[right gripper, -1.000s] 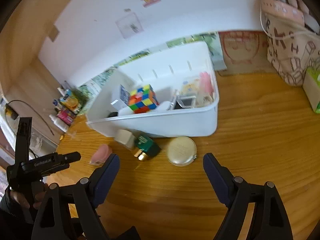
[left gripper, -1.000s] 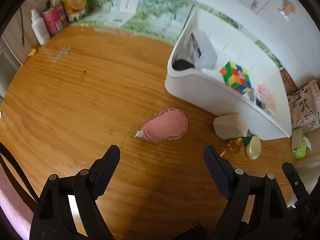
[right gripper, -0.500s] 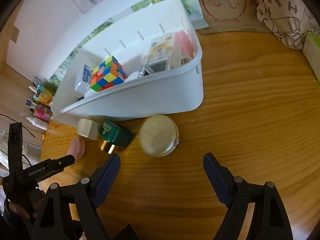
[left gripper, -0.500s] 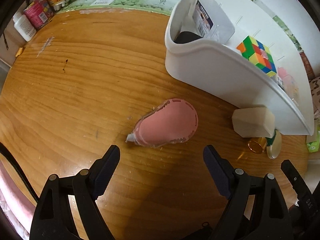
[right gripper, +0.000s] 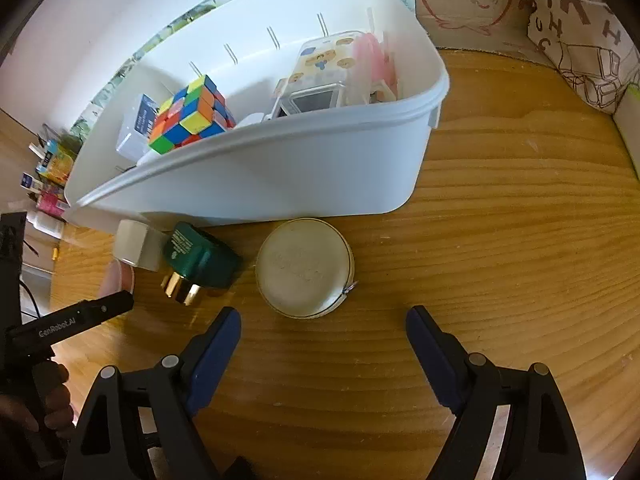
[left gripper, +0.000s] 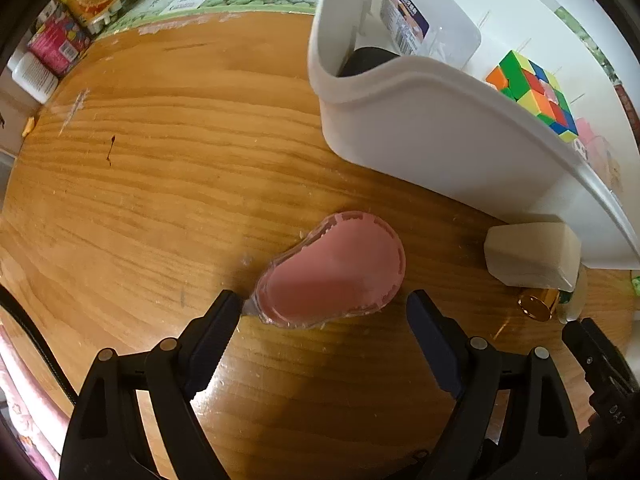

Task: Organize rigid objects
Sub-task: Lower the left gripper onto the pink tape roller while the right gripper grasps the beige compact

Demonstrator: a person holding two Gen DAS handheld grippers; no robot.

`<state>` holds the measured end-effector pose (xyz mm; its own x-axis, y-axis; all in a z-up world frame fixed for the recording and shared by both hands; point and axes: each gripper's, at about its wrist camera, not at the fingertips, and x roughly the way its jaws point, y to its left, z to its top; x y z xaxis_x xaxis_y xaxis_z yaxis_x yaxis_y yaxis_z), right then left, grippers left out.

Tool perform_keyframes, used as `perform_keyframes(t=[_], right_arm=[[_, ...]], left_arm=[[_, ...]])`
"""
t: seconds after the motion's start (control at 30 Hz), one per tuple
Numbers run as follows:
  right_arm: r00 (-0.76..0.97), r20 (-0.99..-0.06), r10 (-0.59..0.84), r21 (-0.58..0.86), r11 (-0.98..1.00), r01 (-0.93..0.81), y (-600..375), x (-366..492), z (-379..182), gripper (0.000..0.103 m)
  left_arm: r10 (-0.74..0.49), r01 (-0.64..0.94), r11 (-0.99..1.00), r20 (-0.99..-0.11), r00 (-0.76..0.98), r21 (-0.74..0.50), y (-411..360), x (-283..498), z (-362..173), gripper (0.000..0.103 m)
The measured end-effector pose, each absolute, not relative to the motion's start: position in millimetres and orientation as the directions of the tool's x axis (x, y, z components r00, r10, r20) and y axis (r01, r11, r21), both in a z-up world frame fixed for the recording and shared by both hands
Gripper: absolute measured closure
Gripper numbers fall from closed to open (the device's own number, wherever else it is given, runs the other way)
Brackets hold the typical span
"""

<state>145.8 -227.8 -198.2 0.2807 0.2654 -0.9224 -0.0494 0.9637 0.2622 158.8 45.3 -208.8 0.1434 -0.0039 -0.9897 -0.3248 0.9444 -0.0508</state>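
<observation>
Fingers of both grippers, left and right, open, have dropped beside white bin: pink case pickup next.

Cube inside bin; round case before bin.

Left gripper: jaws spread wide, pointing straight down, nothing pressed between the pads. Right gripper: jaws equally wide, tilted steeply downward, empty. Hand grasping the left gripper's handle, seen to the right gripper's left.
</observation>
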Motion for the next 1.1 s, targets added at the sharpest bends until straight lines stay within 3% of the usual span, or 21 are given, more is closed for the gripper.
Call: perform_keyframes(t=[0.2, 0.73, 0.93, 1.1], right_arm=[[0.281, -0.936, 0.211, 0.197, 0.977, -0.078, -214.2, 154.0, -200.1, 0.019], [0.304, -0.949, 0.085, 0.04, 0.988, -0.15, -179.8, 162.3, -208.0, 0.021], [0.317, -0.946, 0.066, 0.011, 0.985, -0.175, -169.8, 163.9, -210.0, 0.026], [0.338, -0.938, 0.08, 0.01, 0.979, -0.204, -164.2, 174.1, -207.5, 0.038]], left_arm=[[0.047, -0.308, 0.951, -0.989, 0.139, 0.002, 40.3, 180.0, -210.6, 0.014], [0.053, -0.288, 0.957, -0.982, 0.18, -0.001, 41.4, 211.9, -210.1, 0.014], [0.055, -0.261, 0.965, -0.975, 0.214, -0.003, 24.8, 218.5, -197.2, 0.031], [0.052, -0.233, 0.972, -0.969, 0.24, -0.005, 14.3, 229.4, -191.4, 0.052]])
